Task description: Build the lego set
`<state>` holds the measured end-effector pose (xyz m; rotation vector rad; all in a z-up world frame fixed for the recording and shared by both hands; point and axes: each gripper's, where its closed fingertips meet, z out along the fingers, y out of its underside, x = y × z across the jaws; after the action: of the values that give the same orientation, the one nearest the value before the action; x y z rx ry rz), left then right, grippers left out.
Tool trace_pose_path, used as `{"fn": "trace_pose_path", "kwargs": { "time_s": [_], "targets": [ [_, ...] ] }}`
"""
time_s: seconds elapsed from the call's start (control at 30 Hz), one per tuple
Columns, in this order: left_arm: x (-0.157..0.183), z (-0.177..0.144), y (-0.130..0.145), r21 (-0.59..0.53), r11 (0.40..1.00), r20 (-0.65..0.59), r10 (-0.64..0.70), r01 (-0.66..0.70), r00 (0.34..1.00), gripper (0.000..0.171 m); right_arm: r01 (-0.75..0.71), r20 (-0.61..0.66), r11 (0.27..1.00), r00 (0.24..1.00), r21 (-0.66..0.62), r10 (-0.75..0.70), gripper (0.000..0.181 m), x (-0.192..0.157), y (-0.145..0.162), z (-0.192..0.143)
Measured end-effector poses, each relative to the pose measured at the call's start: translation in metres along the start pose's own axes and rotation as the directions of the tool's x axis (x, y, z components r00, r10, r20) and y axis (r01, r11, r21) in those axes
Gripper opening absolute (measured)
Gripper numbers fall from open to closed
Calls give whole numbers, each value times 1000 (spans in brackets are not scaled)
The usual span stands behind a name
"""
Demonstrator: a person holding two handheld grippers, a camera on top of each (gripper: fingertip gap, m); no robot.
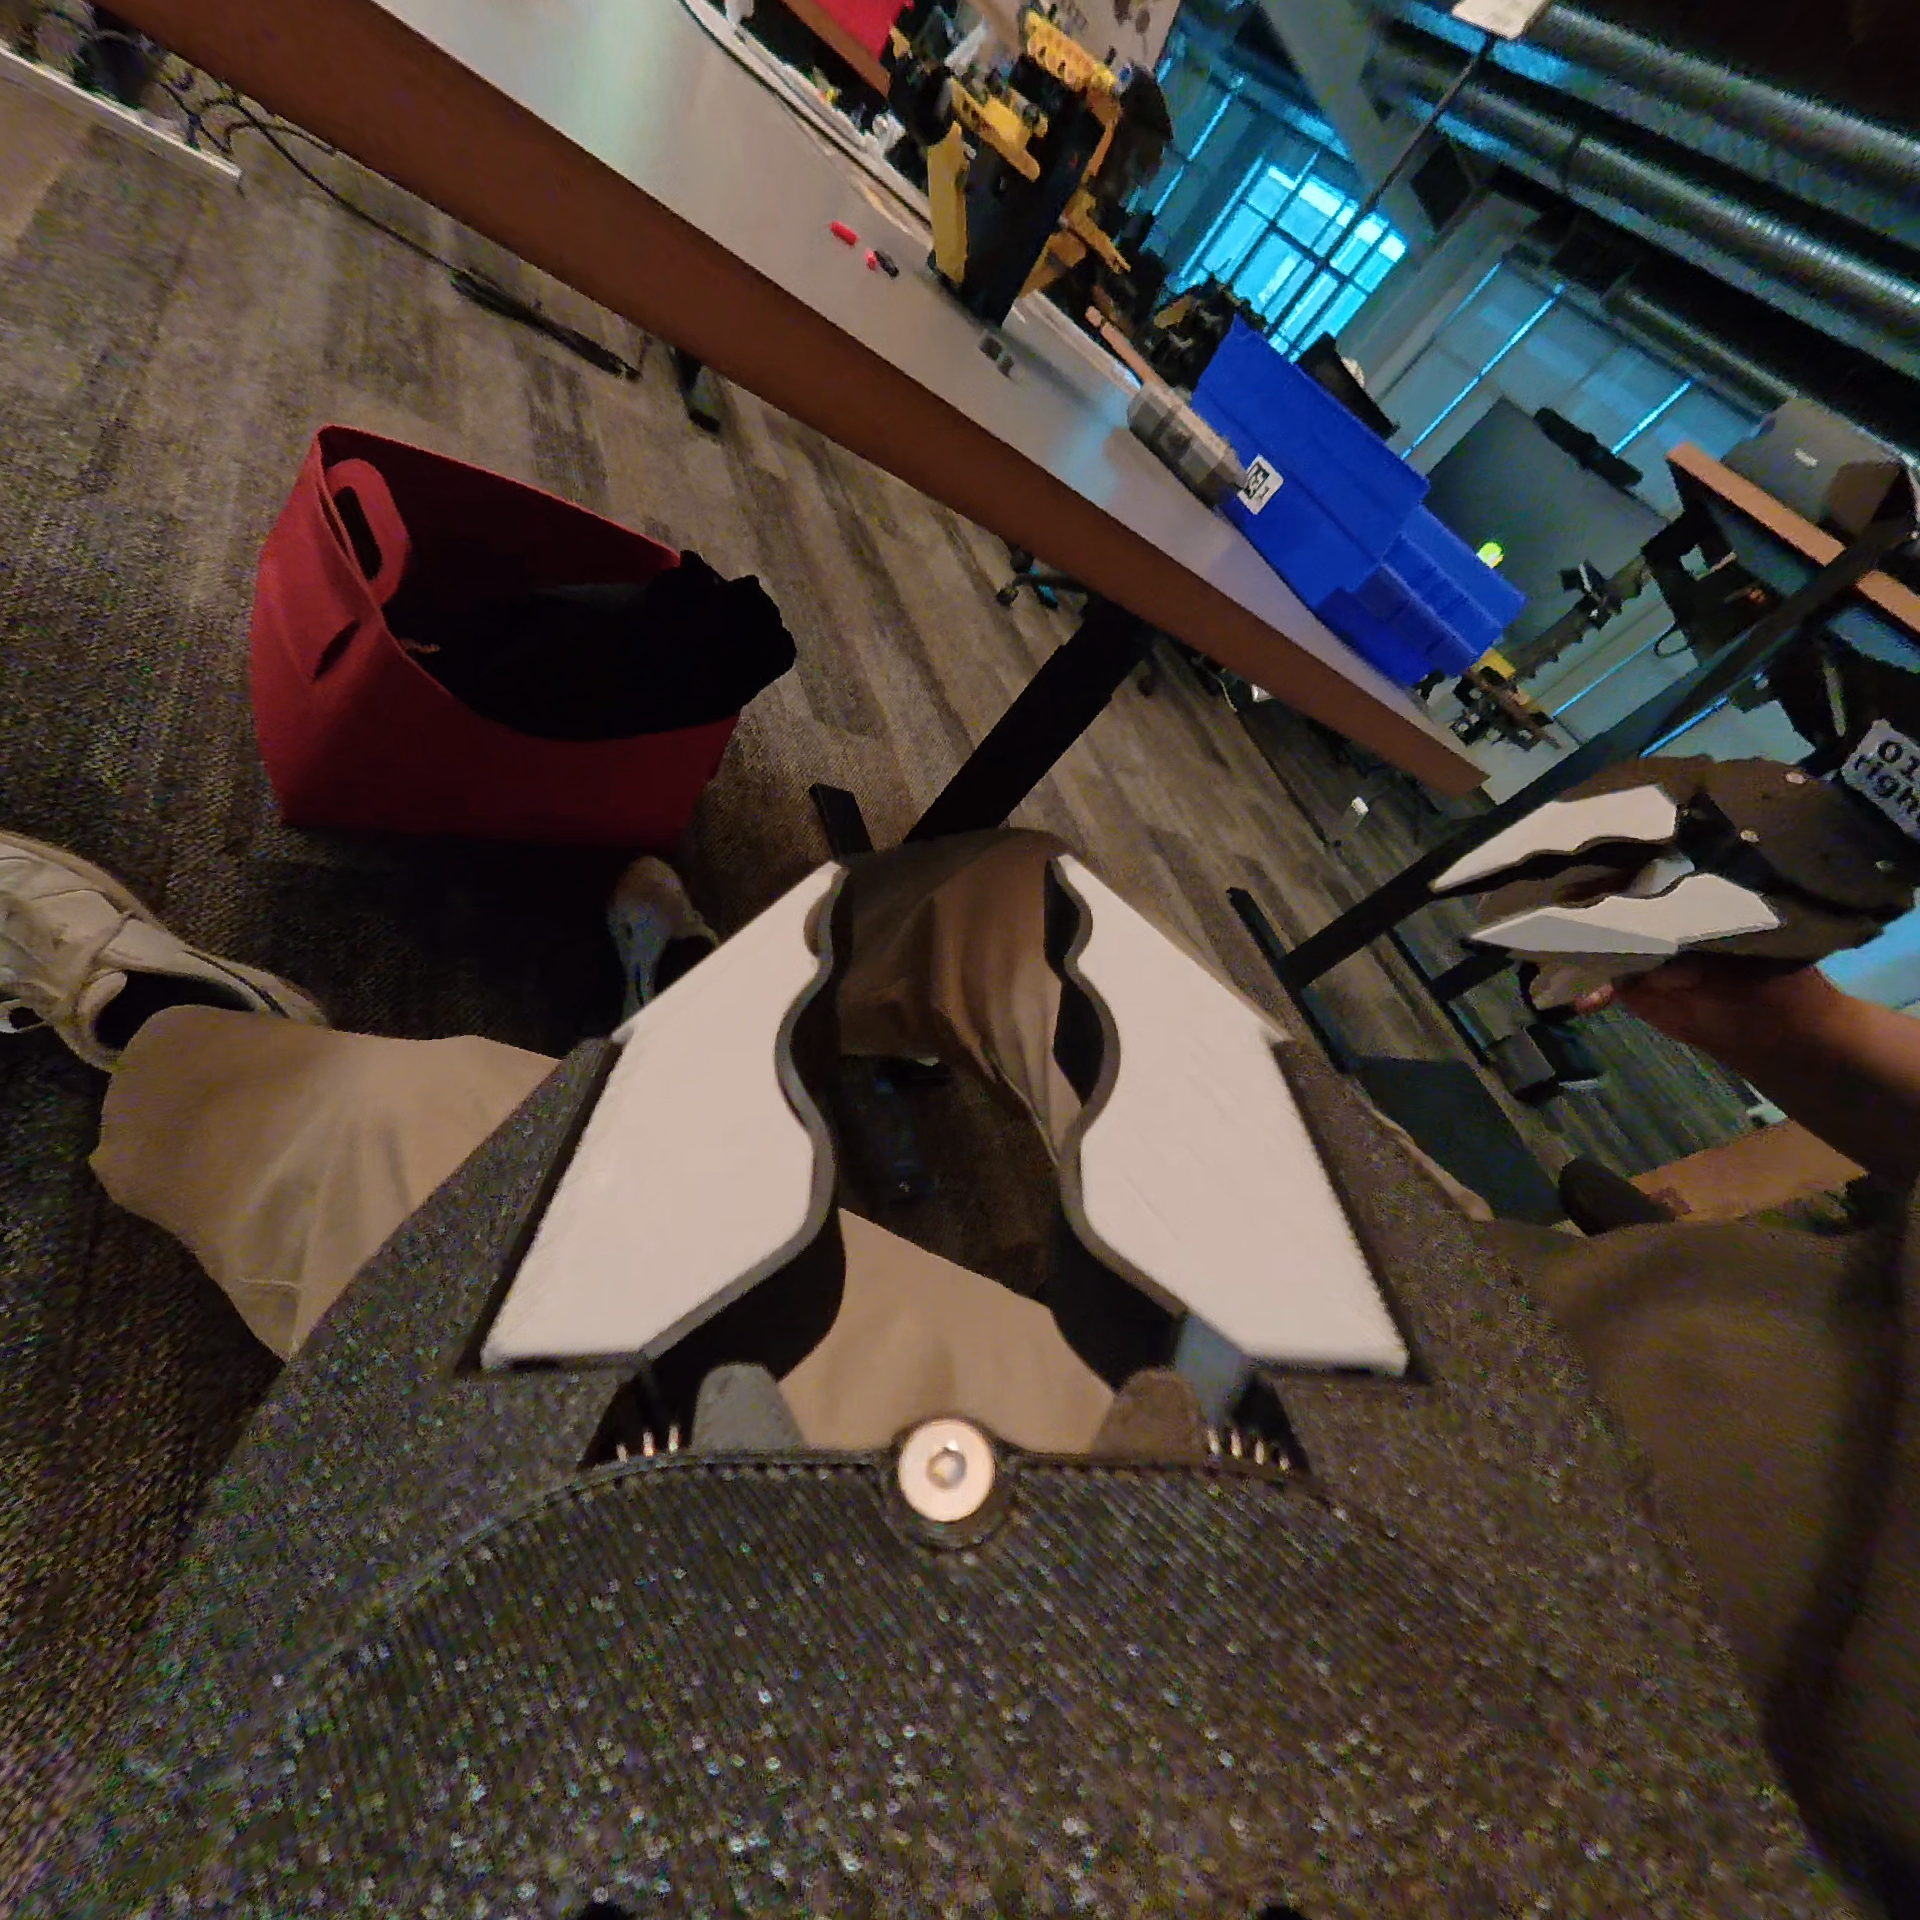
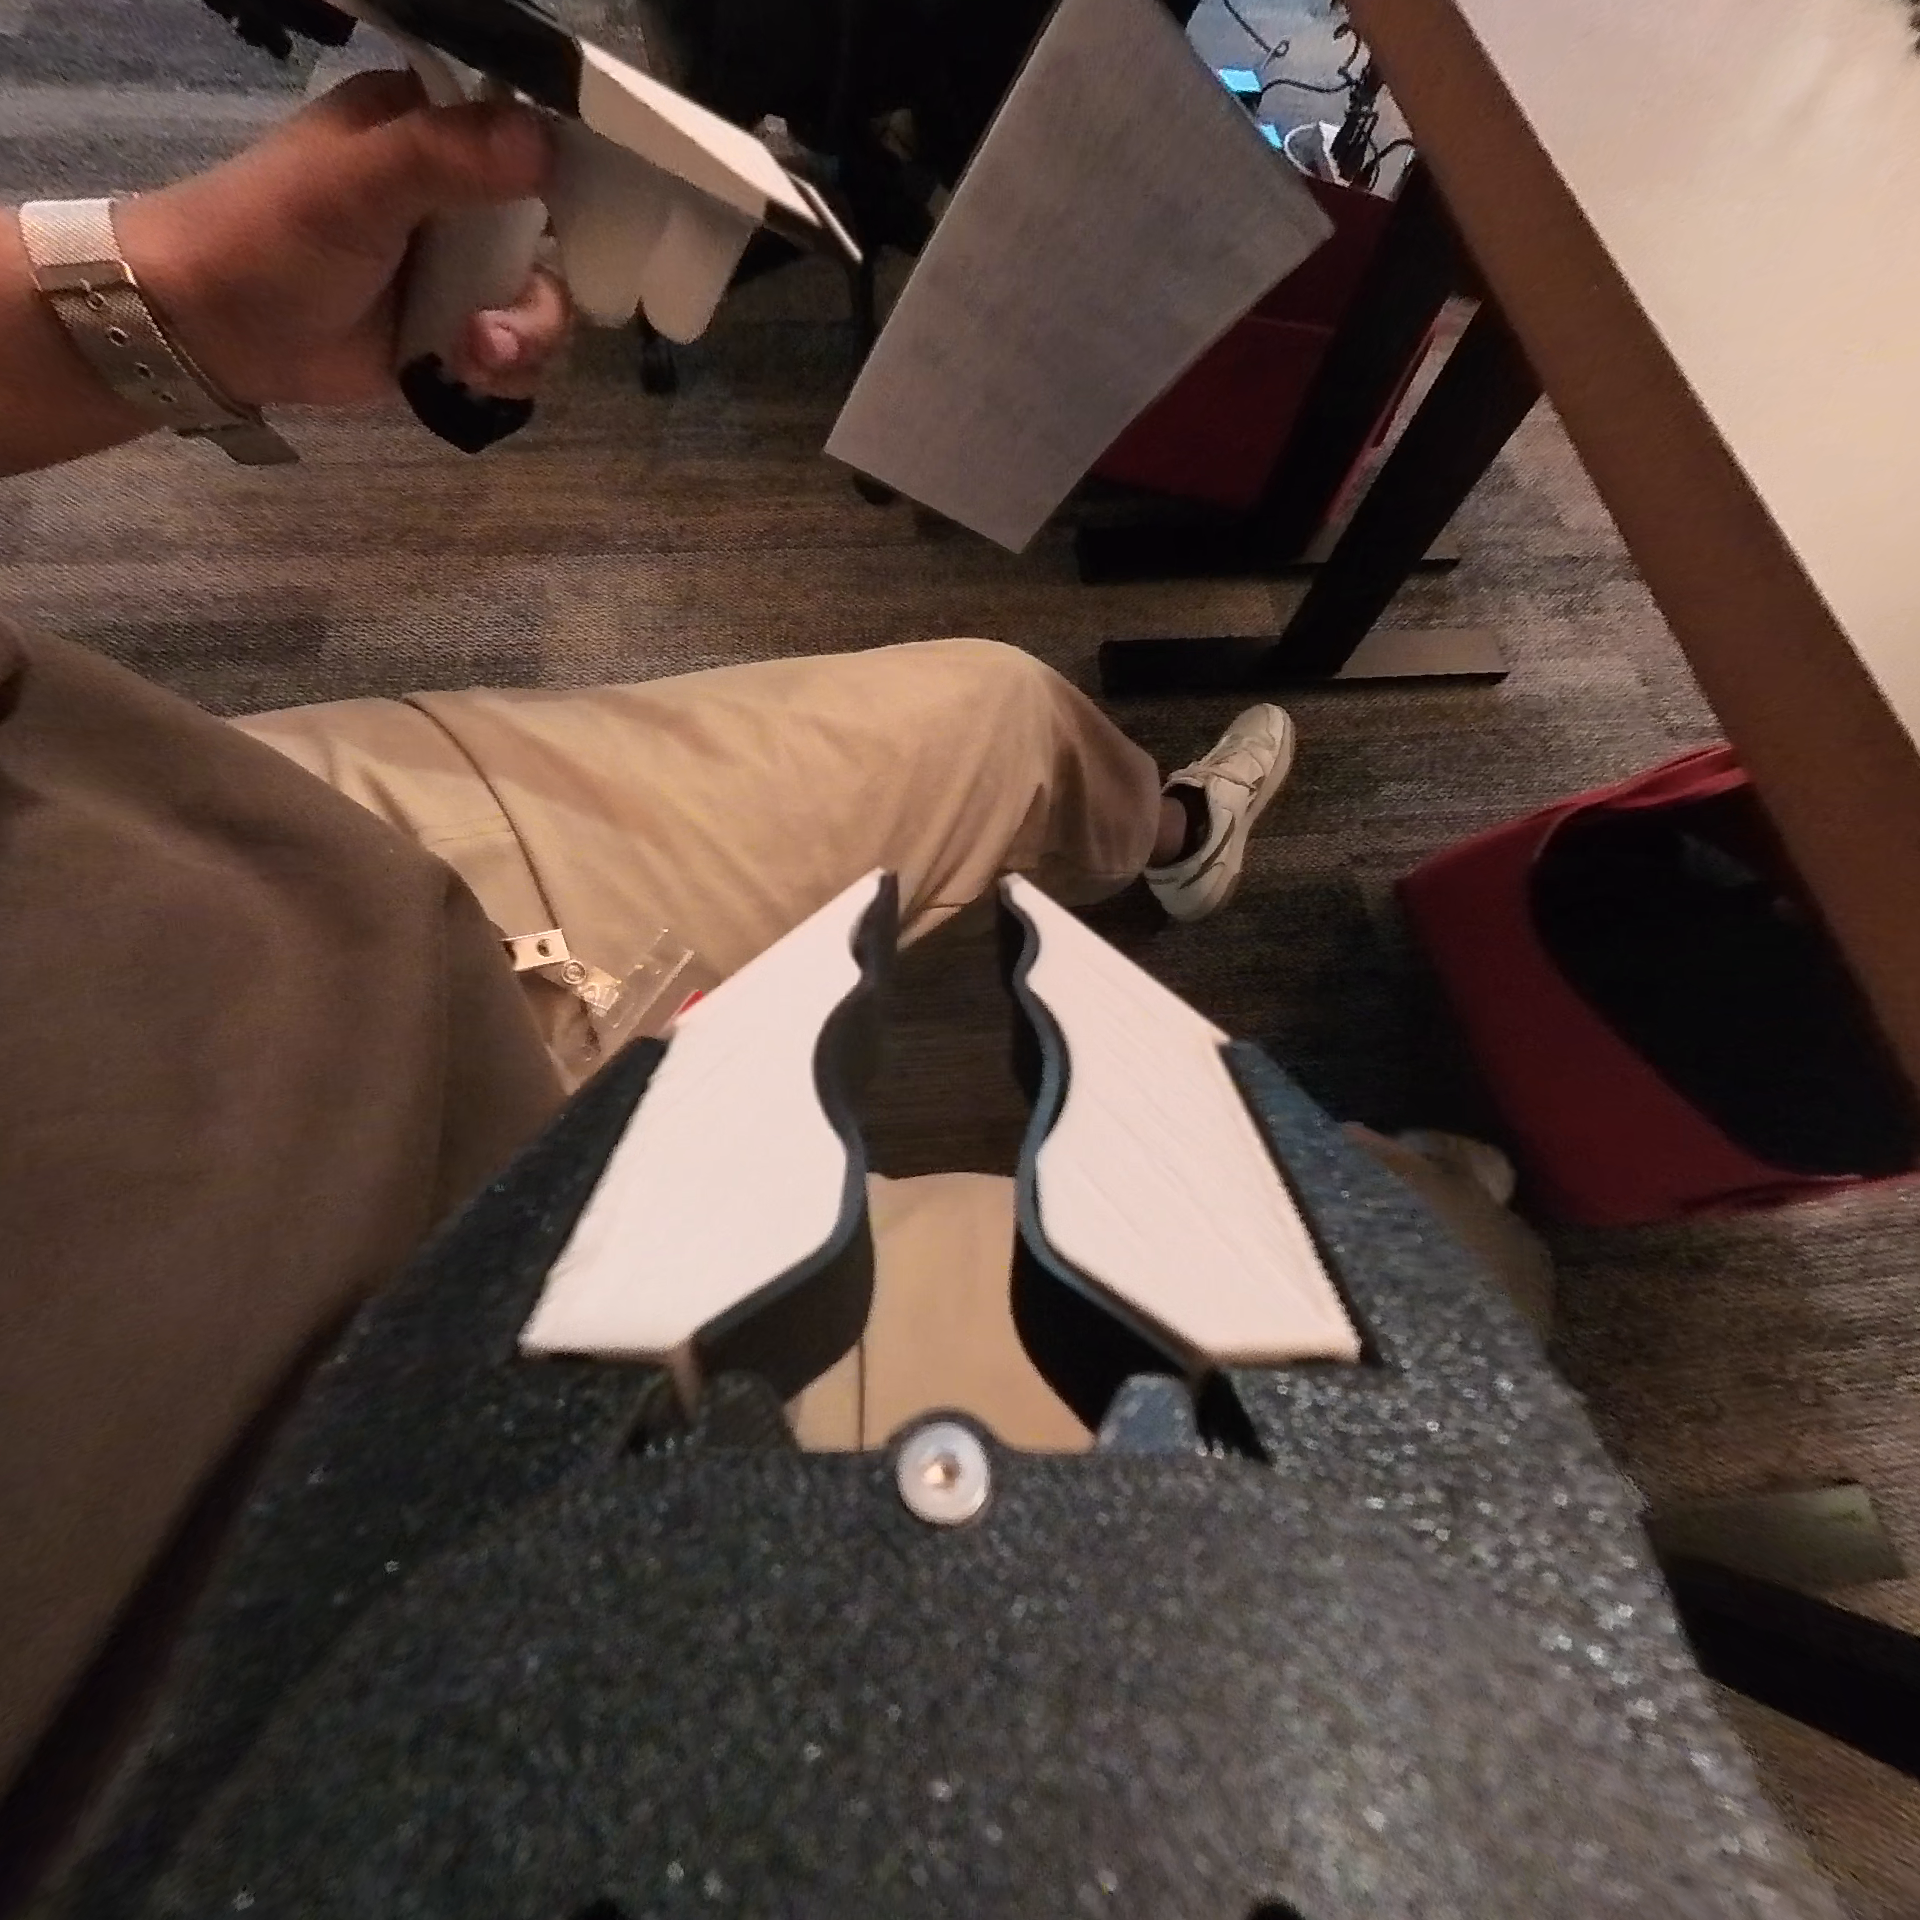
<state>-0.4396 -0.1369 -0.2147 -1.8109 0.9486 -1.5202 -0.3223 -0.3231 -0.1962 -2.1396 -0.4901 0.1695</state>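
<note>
Both jaws stand apart and empty: the left hand-held gripper [image 1: 945,1049] and right hand-held gripper [image 2: 940,997] hover over khaki trousers [image 2: 727,779], near a soft red felt basket [image 1: 416,707] beside the bench [image 1: 831,343].

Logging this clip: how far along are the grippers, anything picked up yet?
Done: nothing visible. Both grippers are empty and open: the left gripper and right gripper hang over the seated person's lap, below the table. In hand: nothing; neither touches an object. Left: everything; the yellow model, blue bins on the table and the red basket on the floor are all apart from them.
</note>
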Motion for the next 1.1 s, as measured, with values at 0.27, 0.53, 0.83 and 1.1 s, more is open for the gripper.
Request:
{"fn": "trace_pose_path", "kwargs": {
  "time_s": [0.27, 0.53, 0.83, 1.1],
  "targets": [
    [2, 8, -4, 26, 999, -16, -27, 27, 1000, 33, -46, 26, 999, 999, 20, 45, 18, -9, -5, -8],
    [11, 22, 1, -11, 1000, -26, -10, 10, 1000, 33, -183, 68, 980, 982, 73, 178, 18, -7, 10, -16],
    [19, 12, -2, -47, 990, 21, 132, -131, 991, 34, -300, 188, 932, 946, 201, 264, 23, -2, -13, -24],
    [-3, 11, -6, -22, 993, 79, 115, -113, 990, 33, -261, 78, 948, 965, 184, 251, 25, 8, 10, -22]
  ]
}}
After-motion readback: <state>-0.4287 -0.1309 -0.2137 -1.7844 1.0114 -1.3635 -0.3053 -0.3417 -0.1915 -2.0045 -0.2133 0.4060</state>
